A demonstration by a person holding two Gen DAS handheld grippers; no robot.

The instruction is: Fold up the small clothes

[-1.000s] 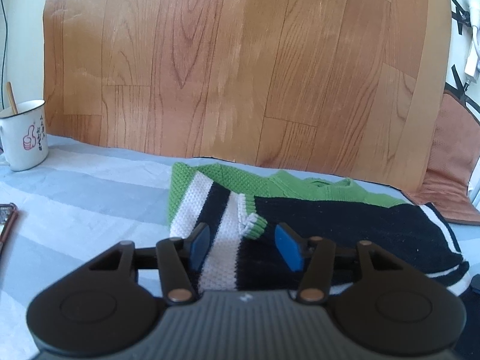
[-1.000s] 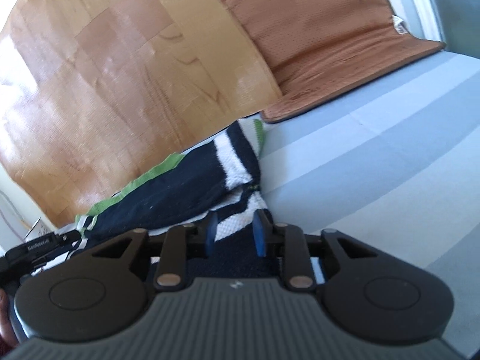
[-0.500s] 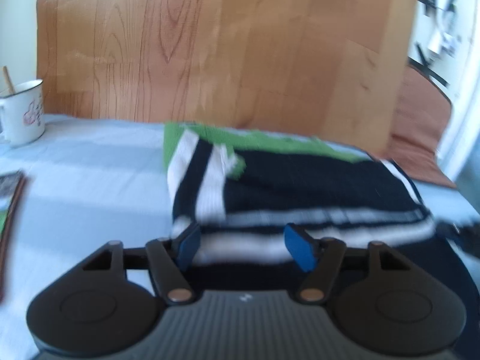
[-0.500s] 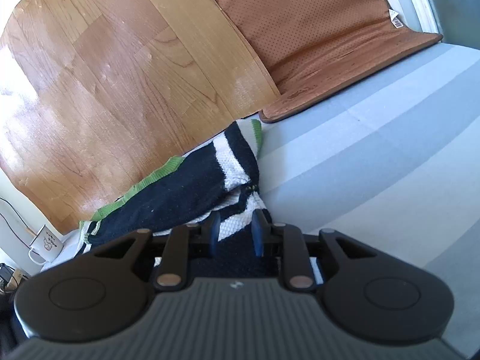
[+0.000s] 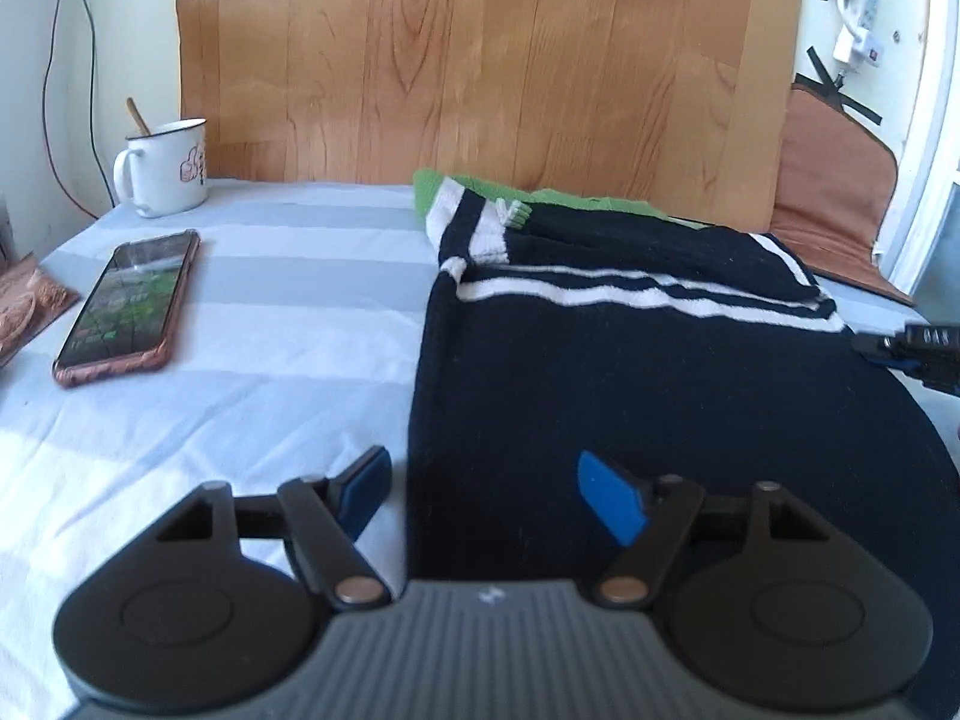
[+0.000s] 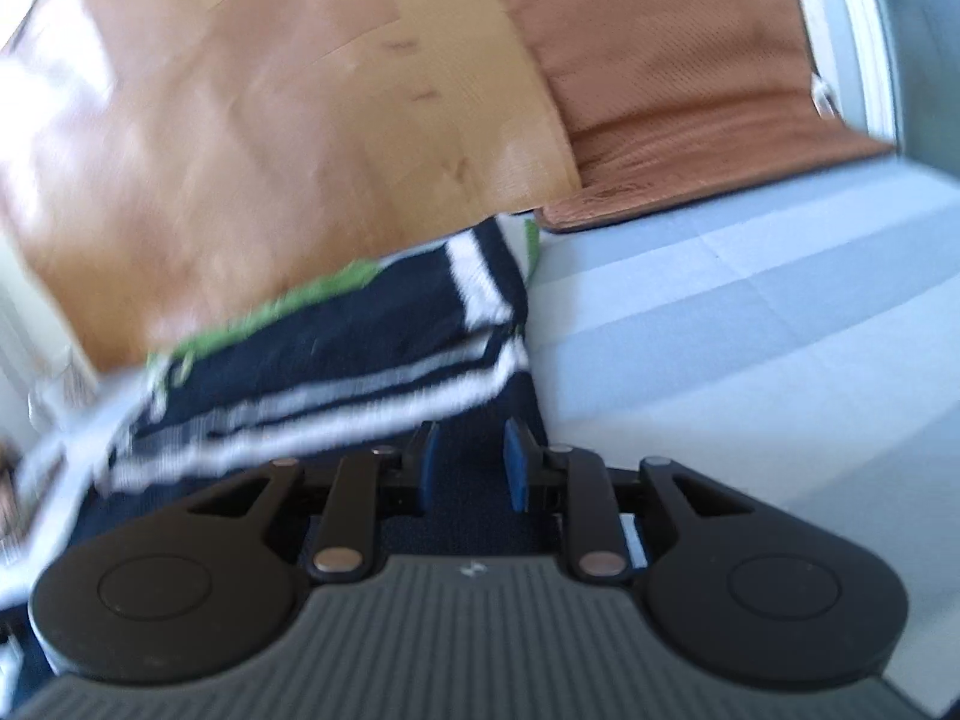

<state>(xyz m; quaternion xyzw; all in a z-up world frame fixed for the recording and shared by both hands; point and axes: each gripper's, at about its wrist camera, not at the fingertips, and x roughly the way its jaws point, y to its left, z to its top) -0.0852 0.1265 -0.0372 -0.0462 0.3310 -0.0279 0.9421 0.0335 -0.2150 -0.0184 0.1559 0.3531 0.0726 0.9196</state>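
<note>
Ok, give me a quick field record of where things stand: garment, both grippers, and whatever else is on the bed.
garment: dark knit sweater with white stripes and green trim, lying flat, sleeves folded in over the body
left gripper: jaws have just been opening, spread over the sweater's near left edge, nothing pinched
right gripper: narrow gap, over the sweater's right edge; grip unclear, view blurred
phone: flat on the striped sheet, left of the sweater
mug: far left corner, stick inside

Our left gripper (image 5: 483, 489) points down, jaws wide, just been opening, gripping nothing. Our right gripper (image 6: 471, 465): jaws narrow, slightly parted.
</note>
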